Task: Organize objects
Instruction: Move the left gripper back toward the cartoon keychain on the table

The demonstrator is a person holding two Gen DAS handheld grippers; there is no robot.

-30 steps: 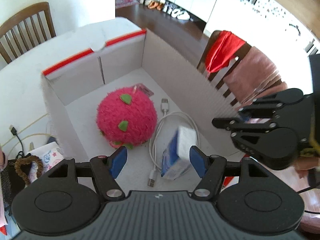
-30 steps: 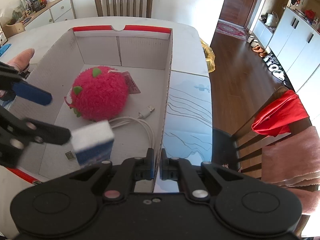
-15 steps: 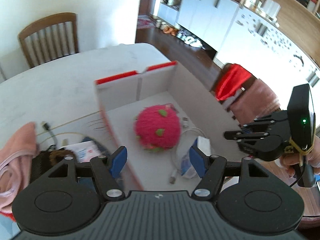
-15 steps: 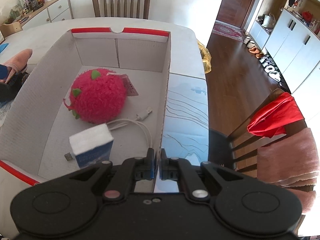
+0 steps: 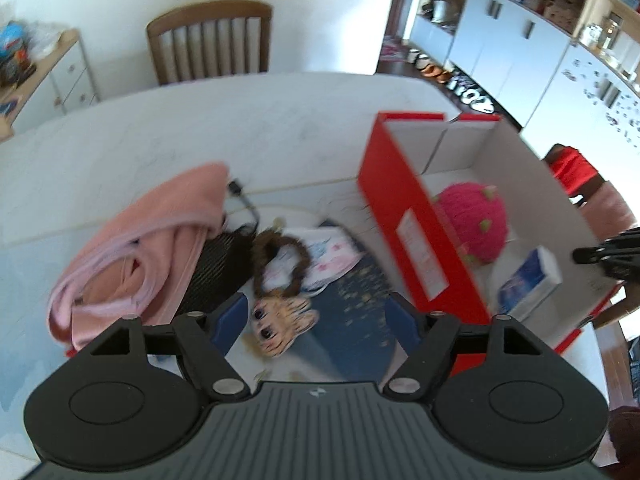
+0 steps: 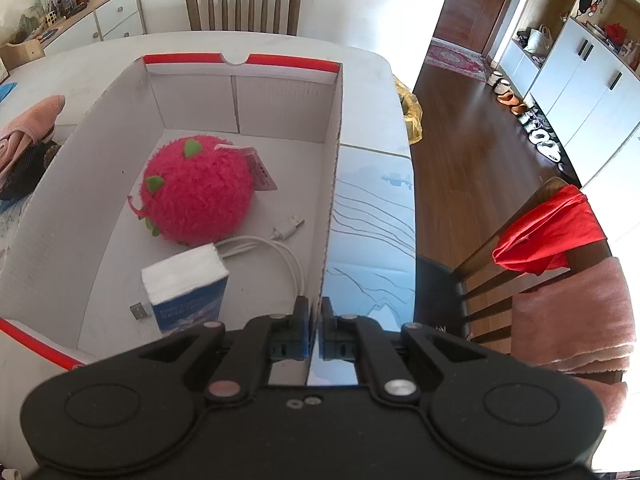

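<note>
- Over the cluttered side of the white marble desk (image 5: 208,128), the left tongs (image 5: 316,320) hang with jaws spreading wider and nothing between them.
- Below them lies a small flat cartoon-face charm (image 5: 280,320) beside a brown furry hair loop (image 5: 280,264); both look feather-light and floppy, so I'd pinch either by an edge.
- To the left, a soft pink folded towel (image 5: 140,240) would sag; grab a thick fold.
- Right tongs (image 6: 315,332) are clenched on the red-and-white cardboard box (image 6: 334,140) wall, steadying it.
- Inside sit a fuzzy pink ball (image 6: 200,192), a blue-and-white carton (image 6: 188,288) and a white USB cable (image 6: 280,252).
</note>
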